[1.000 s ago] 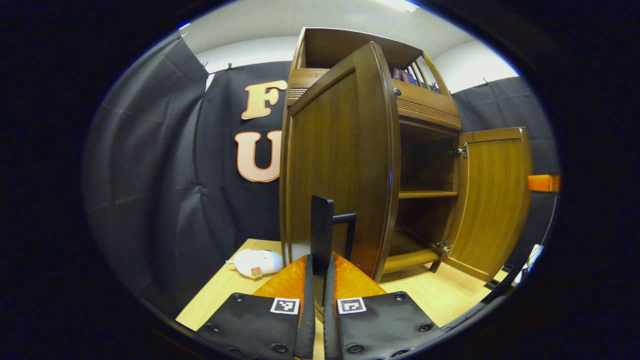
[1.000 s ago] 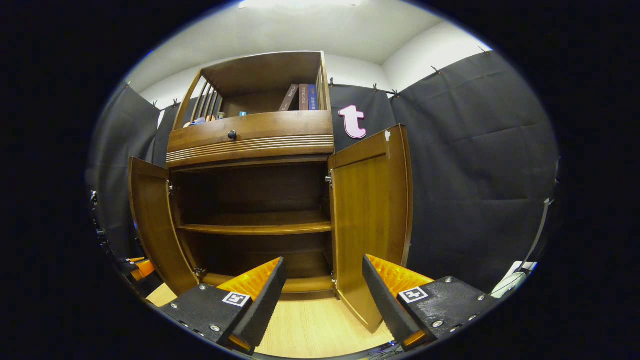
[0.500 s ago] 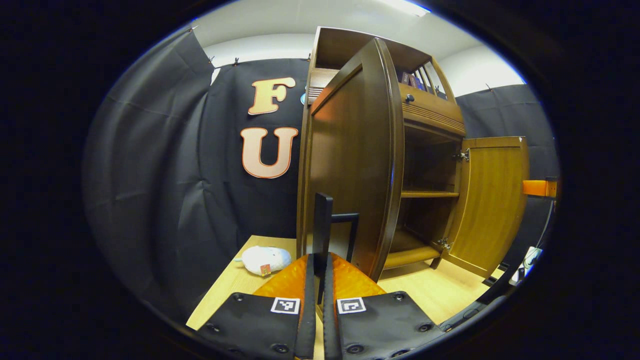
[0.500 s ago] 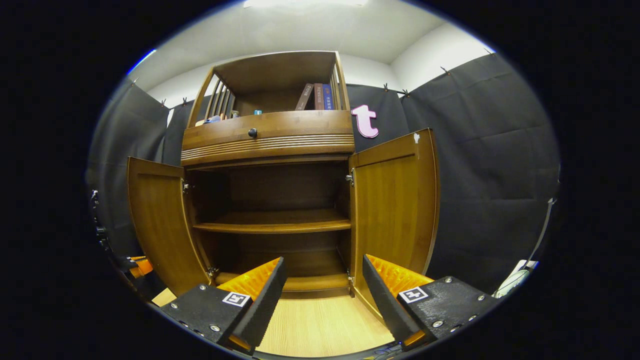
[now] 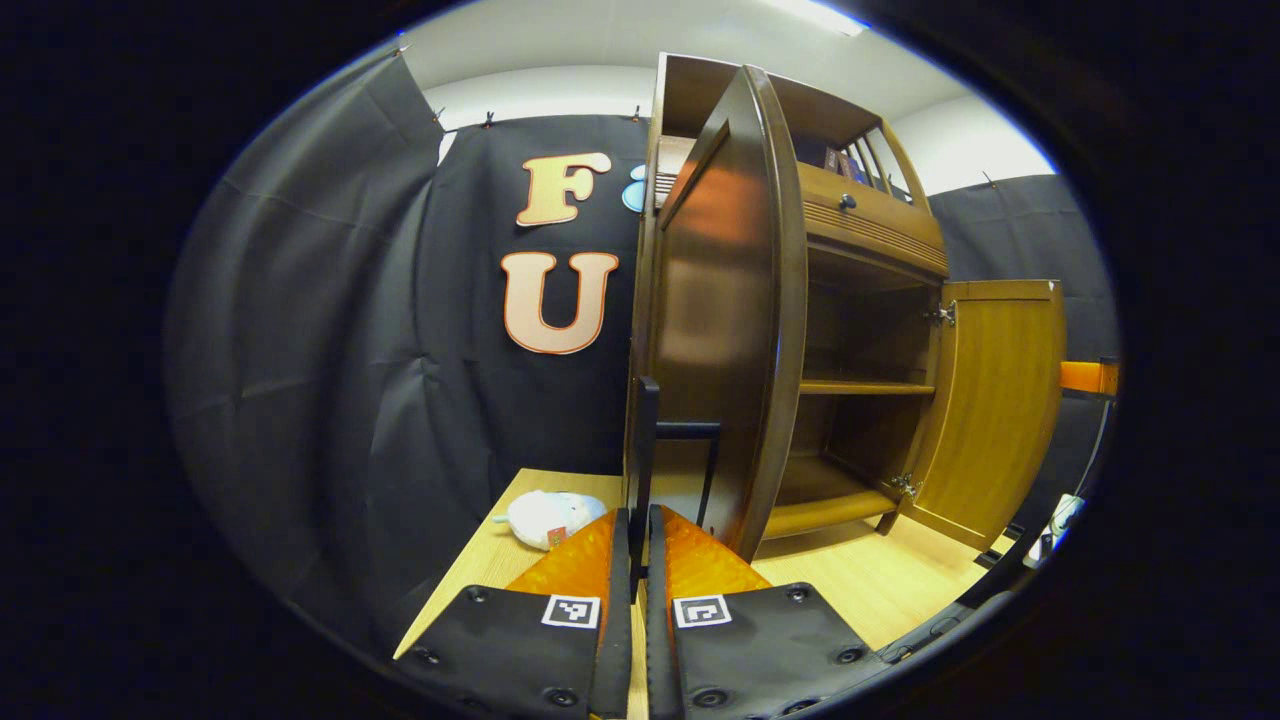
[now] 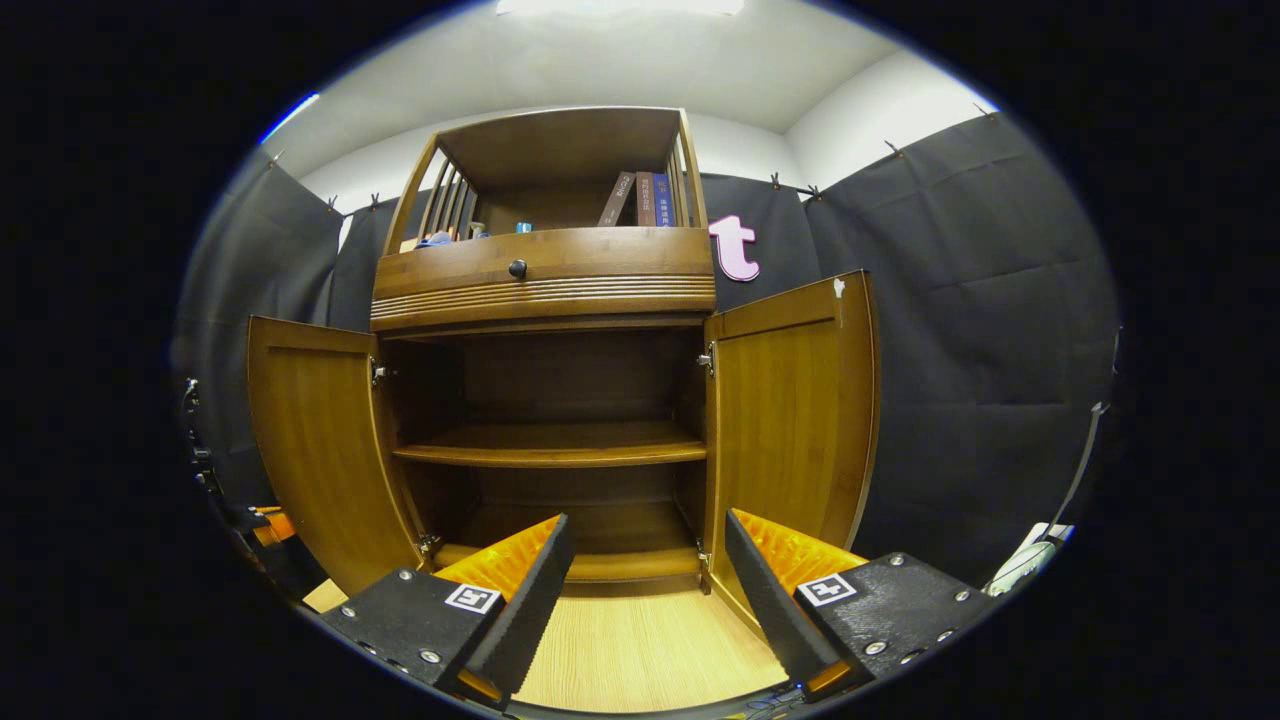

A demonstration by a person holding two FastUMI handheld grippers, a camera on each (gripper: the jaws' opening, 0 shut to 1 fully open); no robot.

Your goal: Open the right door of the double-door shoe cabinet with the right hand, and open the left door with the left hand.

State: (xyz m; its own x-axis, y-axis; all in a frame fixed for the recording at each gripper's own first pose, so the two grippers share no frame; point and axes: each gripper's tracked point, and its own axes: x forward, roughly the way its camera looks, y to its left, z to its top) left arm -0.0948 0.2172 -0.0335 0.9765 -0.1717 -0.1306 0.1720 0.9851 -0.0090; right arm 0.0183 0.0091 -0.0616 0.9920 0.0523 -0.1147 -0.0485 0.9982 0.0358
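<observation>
Shoe cabinet (image 6: 545, 300) is seen standing on a light wood floor (image 6: 640, 650) against the black cloth wall, straight ahead in the right gripper view. Both lower doors are swung out: right door (image 6: 790, 420) is open wide, inner face shown, w/ nothing touching it; left door (image 6: 315, 440) is open approx. as far on the other side. The inside shelf (image 6: 545, 452) is exposed & bare.

In the left gripper view the left door (image 5: 725, 300) is seen nearly edge-on, w/ its dark bar handle (image 5: 648, 450) pinched between the fingers of the left gripper (image 5: 638, 520), which are drawn in tight on it. The right gripper (image 6: 645, 570) is held back in front of the cabinet, jaws spread wide, nothing between them.

Progress, as judged: right-door step is done, gripper already let go. Left-door step is all but done; the door looks fully swung. What's left is prob. only the handle being released & the left gripper backed off.

A small white plush toy (image 5: 545, 515) is seen on the floor beside the cabinet, clear of the door's swing.
</observation>
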